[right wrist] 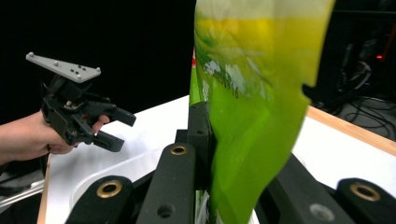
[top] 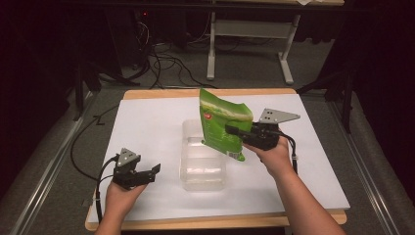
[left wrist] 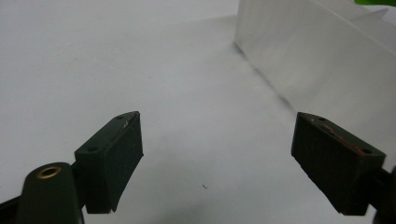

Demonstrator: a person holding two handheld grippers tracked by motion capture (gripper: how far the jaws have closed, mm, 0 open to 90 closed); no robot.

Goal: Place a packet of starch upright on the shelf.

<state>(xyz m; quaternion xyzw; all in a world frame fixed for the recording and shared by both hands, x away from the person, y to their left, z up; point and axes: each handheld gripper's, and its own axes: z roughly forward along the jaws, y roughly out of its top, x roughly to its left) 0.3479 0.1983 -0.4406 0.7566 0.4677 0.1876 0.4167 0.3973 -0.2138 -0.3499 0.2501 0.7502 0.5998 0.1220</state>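
The right gripper (top: 234, 131) pinches a green snack bag (top: 222, 122) by its edge, holding it upright in the air just above the far end of the clear plastic bin (top: 203, 181), which lies below and between the two grippers. The left gripper (top: 155, 171) rests on the white table (top: 147, 117) beside the bin, jaws spread and empty. The step in hand looks like carrying the bag to the bin; next, the bag must be lowered inside the walls before the jaws let go.

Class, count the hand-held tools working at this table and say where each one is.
2. The left tool hovers open near the table's front left. The right tool grips the green bag above the clear container at centre.
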